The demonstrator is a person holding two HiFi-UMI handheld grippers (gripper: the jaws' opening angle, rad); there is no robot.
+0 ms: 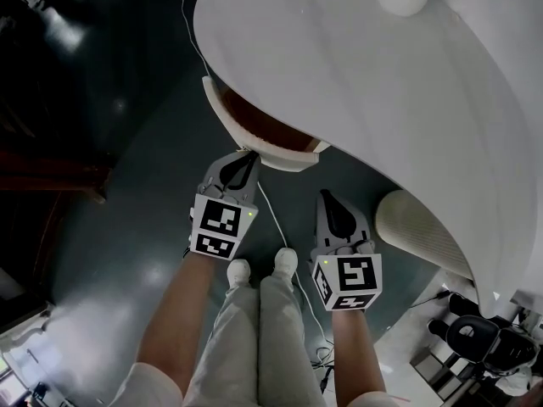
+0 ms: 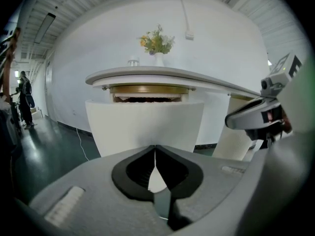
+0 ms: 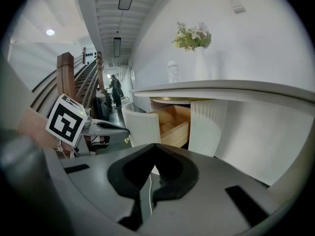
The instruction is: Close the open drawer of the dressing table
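Observation:
The white dressing table [image 1: 382, 75] has its drawer [image 1: 270, 148] pulled out, showing a curved white front [image 2: 145, 124] and a wooden inside [image 3: 173, 125]. In the head view my left gripper [image 1: 247, 154] is shut and empty, its tips right at the drawer front's outer face. Its jaws [image 2: 155, 149] point straight at that front in the left gripper view. My right gripper [image 1: 325, 197] is also shut and empty. It hangs lower and to the right of the drawer, apart from it, with its jaws [image 3: 153, 147] aimed at the drawer's side.
A vase of flowers [image 2: 156, 43] and a glass [image 3: 173, 72] stand on the tabletop. A ribbed white stool [image 1: 417, 227] sits under the table to the right. A cable [image 1: 280, 227] runs over the dark floor. A person [image 2: 23, 98] stands far off, by a staircase [image 3: 74, 77].

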